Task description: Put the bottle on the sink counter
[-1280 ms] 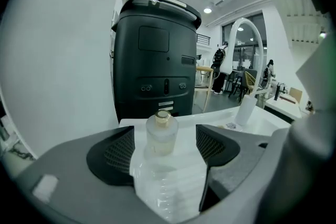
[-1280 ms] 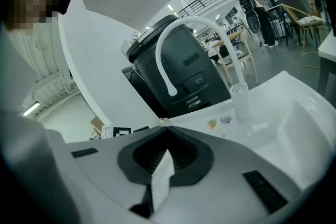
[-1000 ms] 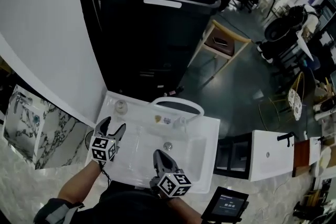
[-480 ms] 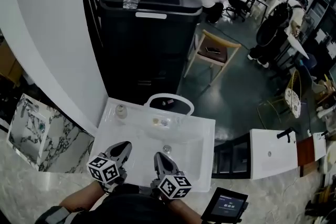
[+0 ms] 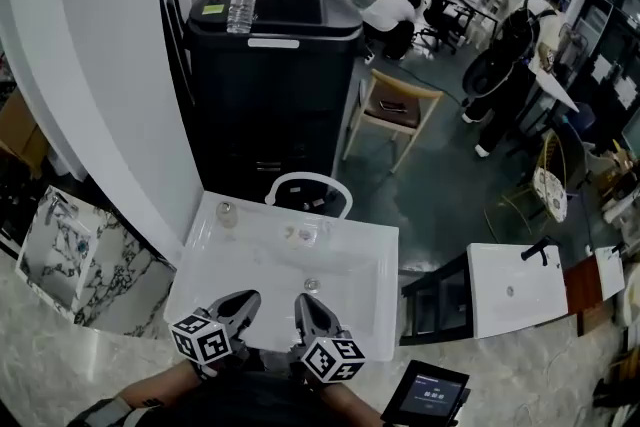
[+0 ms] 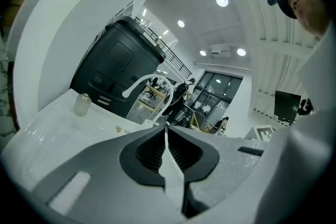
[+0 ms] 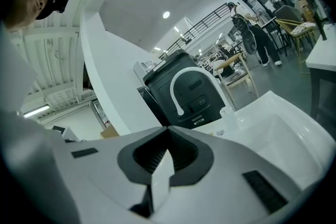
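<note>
A small pale bottle [image 5: 228, 213] stands upright on the far left corner of the white sink counter [image 5: 205, 260]; the left gripper view shows the bottle [image 6: 81, 104] too. Both grippers hover side by side at the sink's near edge, well clear of the bottle. My left gripper [image 5: 247, 299] is shut with nothing in it, its tips meeting [image 6: 165, 126]. My right gripper [image 5: 303, 303] is shut and empty as well [image 7: 168, 128]. The white arched faucet [image 5: 310, 183] rises at the sink's far edge.
A tall black machine [image 5: 275, 85] stands behind the sink with a clear water bottle [image 5: 241, 0] on top. A white wall panel [image 5: 110, 95] borders the left. A wooden chair [image 5: 392, 110], a second white sink unit [image 5: 515, 287] and a tablet [image 5: 425, 393] lie to the right.
The left gripper stood open beside the small bottle at the far left corner; it has drawn back to the near edge and shut empty. The right gripper shifted slightly back.
</note>
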`<action>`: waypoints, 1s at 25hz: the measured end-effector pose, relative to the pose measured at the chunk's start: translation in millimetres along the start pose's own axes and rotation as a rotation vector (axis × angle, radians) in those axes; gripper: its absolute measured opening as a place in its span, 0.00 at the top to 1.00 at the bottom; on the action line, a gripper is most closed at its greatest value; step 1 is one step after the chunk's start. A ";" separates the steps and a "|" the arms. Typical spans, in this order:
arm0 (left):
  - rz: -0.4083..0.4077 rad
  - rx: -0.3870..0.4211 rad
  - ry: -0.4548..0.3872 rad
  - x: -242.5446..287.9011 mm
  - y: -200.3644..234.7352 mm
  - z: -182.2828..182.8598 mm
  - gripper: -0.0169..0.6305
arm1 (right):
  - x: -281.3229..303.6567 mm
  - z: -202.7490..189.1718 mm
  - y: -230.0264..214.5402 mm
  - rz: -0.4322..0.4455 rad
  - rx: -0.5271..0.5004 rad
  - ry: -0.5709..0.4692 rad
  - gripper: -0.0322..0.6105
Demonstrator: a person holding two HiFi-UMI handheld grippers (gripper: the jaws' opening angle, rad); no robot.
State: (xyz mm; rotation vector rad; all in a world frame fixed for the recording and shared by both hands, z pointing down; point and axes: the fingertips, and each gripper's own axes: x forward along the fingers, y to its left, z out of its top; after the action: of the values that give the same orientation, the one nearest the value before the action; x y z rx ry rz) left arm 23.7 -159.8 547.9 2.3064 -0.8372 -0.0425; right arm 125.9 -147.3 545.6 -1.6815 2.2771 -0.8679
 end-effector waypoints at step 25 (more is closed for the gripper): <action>-0.052 0.072 -0.023 -4.1 -58.8 -12.5 0.94 | -61.5 34.7 19.7 0.062 -0.127 -0.151 0.96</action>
State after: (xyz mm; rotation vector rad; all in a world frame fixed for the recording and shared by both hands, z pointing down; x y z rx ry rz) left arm 56.3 -116.8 521.1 2.3995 -0.8027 -0.0620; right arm 147.3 -99.1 494.8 -1.6548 2.3109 -0.5731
